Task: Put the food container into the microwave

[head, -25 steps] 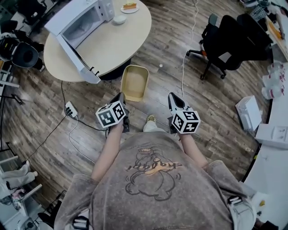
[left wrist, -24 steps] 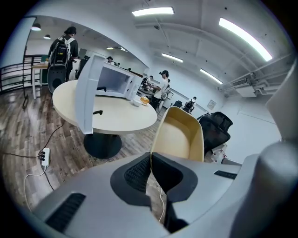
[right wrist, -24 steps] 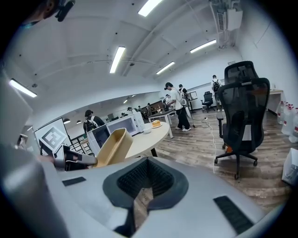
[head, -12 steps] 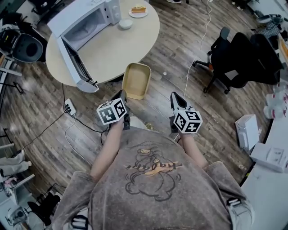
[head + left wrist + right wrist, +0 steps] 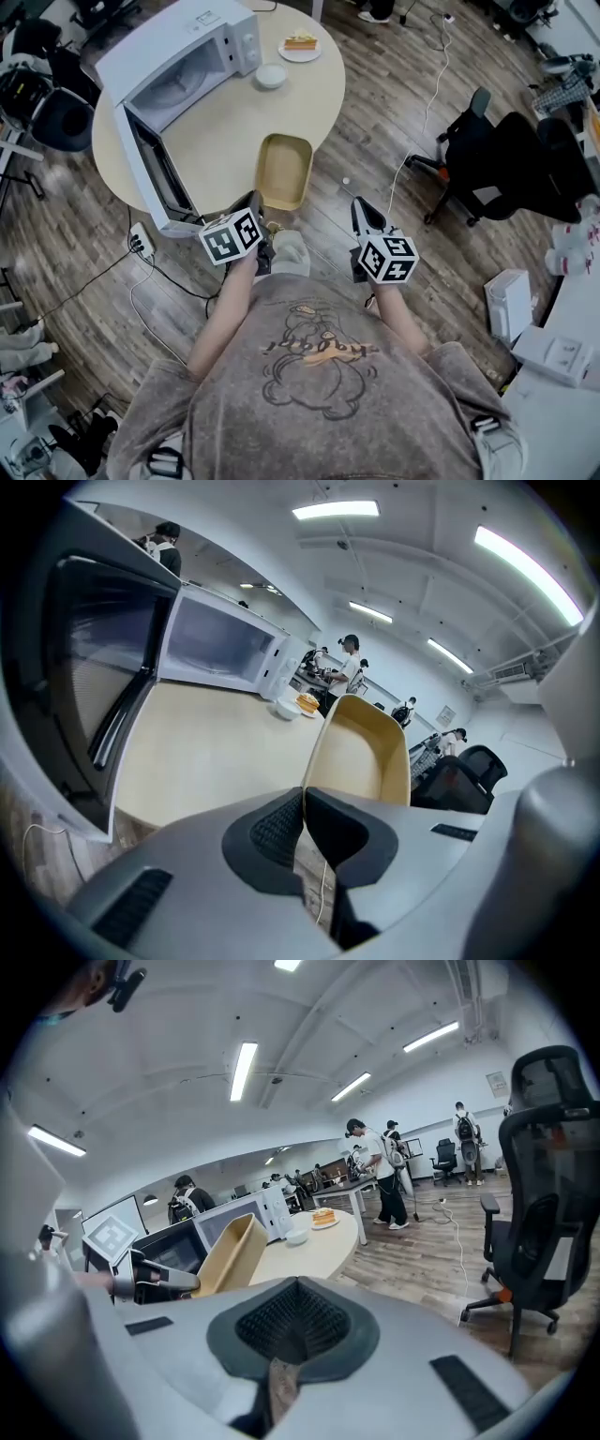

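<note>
The open microwave (image 5: 178, 66) sits left on the round table (image 5: 225, 122). My left gripper (image 5: 253, 201) pinches the near rim of the tan food container (image 5: 284, 171), which hangs over the table edge. It's probably light and thin-walled, so it may flex. My right gripper (image 5: 360, 210) is closed and empty.

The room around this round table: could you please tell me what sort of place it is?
Most likely an open-plan office or lab: black swivel chairs on a wood-look floor, long ceiling strip lights, and several people standing farther back.
</note>
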`<state>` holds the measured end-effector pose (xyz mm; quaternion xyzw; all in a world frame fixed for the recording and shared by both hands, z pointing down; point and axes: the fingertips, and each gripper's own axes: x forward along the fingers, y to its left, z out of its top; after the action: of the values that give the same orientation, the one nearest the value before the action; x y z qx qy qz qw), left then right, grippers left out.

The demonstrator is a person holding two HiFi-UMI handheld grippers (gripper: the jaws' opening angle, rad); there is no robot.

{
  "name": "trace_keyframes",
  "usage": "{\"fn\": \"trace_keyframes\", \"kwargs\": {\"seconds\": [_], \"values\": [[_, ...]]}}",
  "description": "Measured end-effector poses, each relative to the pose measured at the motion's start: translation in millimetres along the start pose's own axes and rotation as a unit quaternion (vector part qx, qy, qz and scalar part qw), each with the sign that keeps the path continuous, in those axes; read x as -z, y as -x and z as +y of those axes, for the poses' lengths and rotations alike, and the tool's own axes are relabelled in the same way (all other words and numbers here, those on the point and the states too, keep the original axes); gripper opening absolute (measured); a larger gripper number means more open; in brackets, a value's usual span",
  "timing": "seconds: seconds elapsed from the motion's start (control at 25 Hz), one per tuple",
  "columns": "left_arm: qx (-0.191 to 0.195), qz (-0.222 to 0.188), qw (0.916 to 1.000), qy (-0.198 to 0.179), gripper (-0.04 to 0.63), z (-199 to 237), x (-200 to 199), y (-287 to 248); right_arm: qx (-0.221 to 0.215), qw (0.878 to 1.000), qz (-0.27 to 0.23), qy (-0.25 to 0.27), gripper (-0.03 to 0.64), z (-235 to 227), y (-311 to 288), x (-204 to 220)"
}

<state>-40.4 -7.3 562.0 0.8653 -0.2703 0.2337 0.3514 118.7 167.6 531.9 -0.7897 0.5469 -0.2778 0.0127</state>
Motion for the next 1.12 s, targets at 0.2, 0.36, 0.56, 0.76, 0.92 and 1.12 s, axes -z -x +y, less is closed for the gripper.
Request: {"fn": "trace_keyframes", "kwargs": {"seconds": [0.2,0.36,0.56,0.76,0.92,1.12], "values": [[0.002,0.0,1.0,0.004,0.035,3,-46,-41,-0.01,1.0,0.0,0.01,0.0,-5,-54,-40],[0.002,0.001,1.0,0.005,0.035,7,-77,-67,-0.017,1.0,0.005,0.011,0.0,-5,-93,-63],[-0.012,-0.002,0.9996,0.027,0.035,29,-111,-92,-0.032,0.999,0.018,0.018,-0.001,0,-137,-85],[-0.025,-0.009,0.9991,0.034,0.035,49,-143,-109,-0.054,0.998,0.029,0.031,-0.001,8,-185,-105],[-0.036,-0.015,0.9983,0.042,0.035,64,-157,-113,-0.078,0.995,0.037,0.044,0.0,24,-216,-113],[-0.056,-0.027,0.9964,0.057,0.035,82,-171,-112,-0.112,0.991,0.043,0.055,0.0,44,-248,-123]]}}
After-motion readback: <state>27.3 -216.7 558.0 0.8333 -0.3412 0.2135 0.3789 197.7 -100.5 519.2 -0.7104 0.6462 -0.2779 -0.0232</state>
